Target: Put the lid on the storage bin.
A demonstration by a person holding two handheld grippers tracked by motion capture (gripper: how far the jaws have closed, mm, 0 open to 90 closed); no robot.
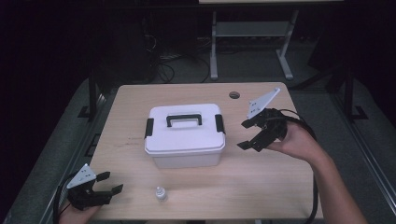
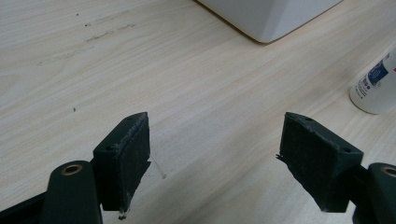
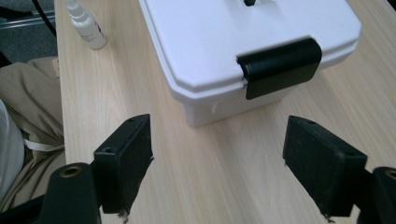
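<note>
Both grippers (image 1: 103, 182) (image 1: 249, 133) wide, empty; pale wood table (image 1: 261, 177), dark room, white box (image 1: 184, 135) centre.

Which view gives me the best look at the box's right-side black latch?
The right gripper view: the latch sits close, clamped down over the lid's edge. The high view shows that latch small on the white box. The left gripper view catches a bare box corner.

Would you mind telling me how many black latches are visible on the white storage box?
2. One latch sits on the left end of the white storage box's lid, the other latch on its right end, facing the right gripper. Hidden sides may hold more.
</note>
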